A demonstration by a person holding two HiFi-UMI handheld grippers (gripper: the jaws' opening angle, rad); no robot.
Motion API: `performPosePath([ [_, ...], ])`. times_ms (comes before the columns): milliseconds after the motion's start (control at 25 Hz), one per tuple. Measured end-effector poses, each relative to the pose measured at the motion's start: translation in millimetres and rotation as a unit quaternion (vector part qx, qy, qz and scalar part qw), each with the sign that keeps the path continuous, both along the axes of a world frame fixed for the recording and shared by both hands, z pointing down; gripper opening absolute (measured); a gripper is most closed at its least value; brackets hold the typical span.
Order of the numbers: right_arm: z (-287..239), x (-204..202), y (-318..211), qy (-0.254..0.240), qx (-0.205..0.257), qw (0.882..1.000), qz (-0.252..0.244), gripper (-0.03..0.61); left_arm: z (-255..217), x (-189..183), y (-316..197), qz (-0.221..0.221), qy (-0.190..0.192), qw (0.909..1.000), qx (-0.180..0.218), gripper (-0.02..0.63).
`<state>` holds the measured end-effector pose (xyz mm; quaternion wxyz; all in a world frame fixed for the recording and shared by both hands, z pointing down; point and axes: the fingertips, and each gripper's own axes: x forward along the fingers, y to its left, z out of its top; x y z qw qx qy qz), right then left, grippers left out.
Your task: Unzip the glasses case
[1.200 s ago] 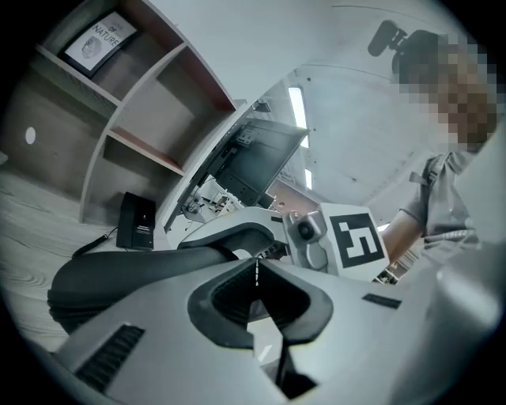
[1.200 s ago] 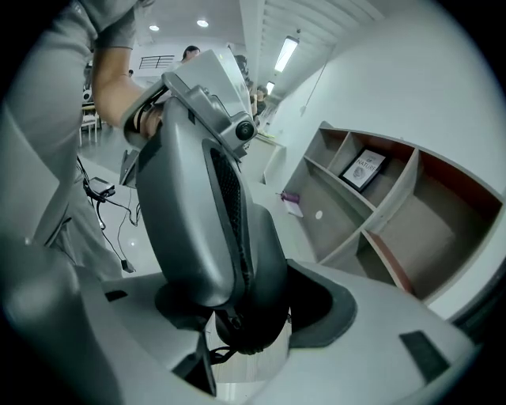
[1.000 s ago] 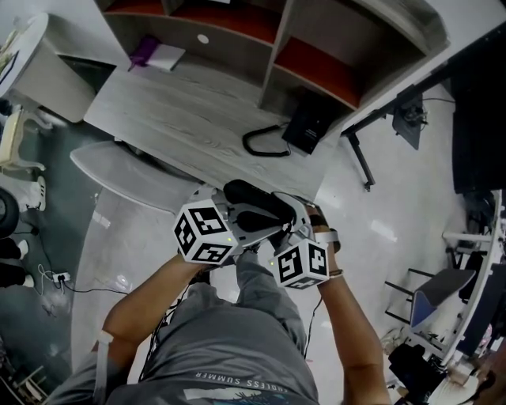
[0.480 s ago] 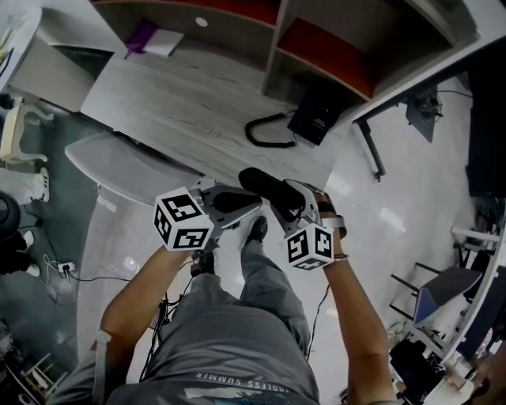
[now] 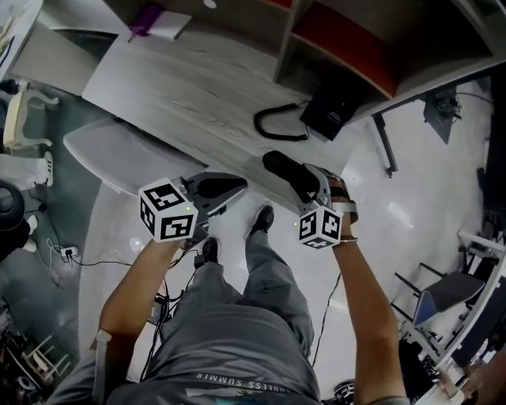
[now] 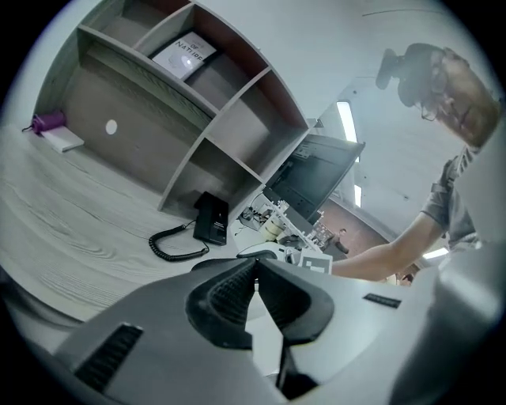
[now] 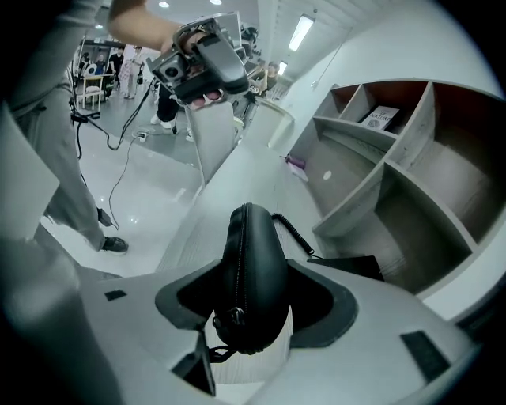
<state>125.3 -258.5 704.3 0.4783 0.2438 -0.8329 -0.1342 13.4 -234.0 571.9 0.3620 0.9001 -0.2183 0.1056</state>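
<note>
Right gripper view showed the right gripper (image 7: 257,304) clamping the glasses case (image 7: 251,261), still zipped, zipper pull (image 7: 236,316) at 6 o'clock. The left gripper (image 6: 257,273), shut and empty, likely needed opening to pinch it.

Bright ceiling strips (image 7: 303,32), fisheye warp at edges, corners vignetted dark.

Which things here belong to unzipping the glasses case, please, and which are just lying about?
Job: glasses case, clamped in the right gripper; its zip pull; left gripper, shut and empty.
Lying about: black device with coiled cord on the desk; purple item; book on the shelf.
</note>
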Motion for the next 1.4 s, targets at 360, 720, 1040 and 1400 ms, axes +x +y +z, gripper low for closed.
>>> performPosePath([
  [360, 26, 19, -24, 0.063, 0.073, 0.995, -0.022, 0.262, 15, -7, -7, -0.020, -0.012, 0.9997, -0.009, 0.008],
  [720, 27, 15, -5, 0.085, 0.098, 0.988, -0.079, 0.278, 14, -19, -3, -0.027, -0.023, 0.9993, -0.010, 0.008],
  [1040, 35, 9, 27, 0.104, 0.062, 0.988, -0.101, 0.336, 4, -32, 13, -0.030, -0.027, 0.9992, 0.001, 0.008],
  [1400, 21, 6, 55, 0.102, 0.044, 0.990, -0.092, 0.334, -21, -50, 33, -0.035, -0.023, 0.9989, 0.021, 0.008],
])
